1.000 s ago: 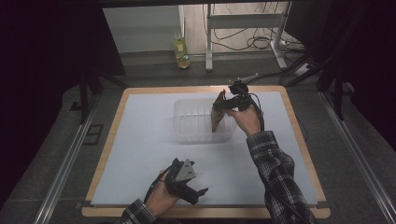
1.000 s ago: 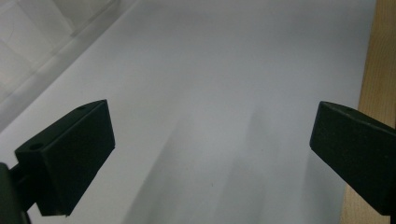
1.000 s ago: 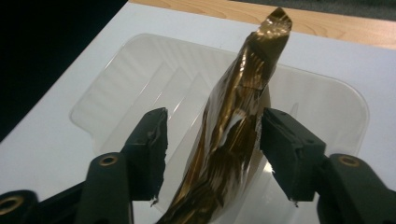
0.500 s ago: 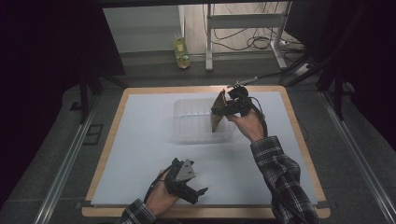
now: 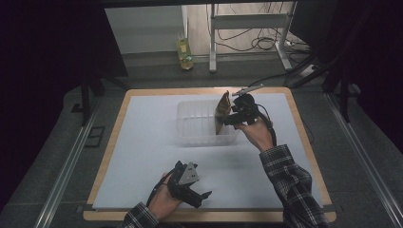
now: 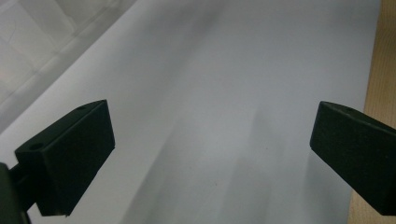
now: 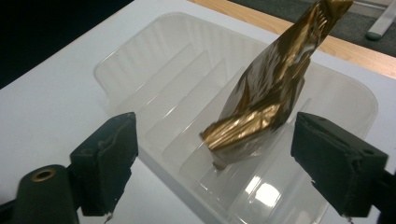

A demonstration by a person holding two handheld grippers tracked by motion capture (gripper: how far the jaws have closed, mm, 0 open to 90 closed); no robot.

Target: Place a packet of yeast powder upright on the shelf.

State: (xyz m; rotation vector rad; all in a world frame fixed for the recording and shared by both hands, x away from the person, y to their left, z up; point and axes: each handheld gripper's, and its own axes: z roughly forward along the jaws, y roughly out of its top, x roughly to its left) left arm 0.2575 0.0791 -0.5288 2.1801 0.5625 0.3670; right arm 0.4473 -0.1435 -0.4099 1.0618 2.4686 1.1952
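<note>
Gold crinkled foil pouch point(image 7: 275, 88) stood tilted in the clear ribbed plastic tray point(image 7: 154, 70), with the right gripper point(image 7: 233, 163) released, jaws wide either side. It could have toppled, being top-heavy and unheld. The left gripper point(image 6: 210, 154) hung released over white table point(image 5: 142, 142).

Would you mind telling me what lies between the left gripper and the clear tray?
Nothing: in the high view, bare white table separates the left gripper from the tray.
</note>
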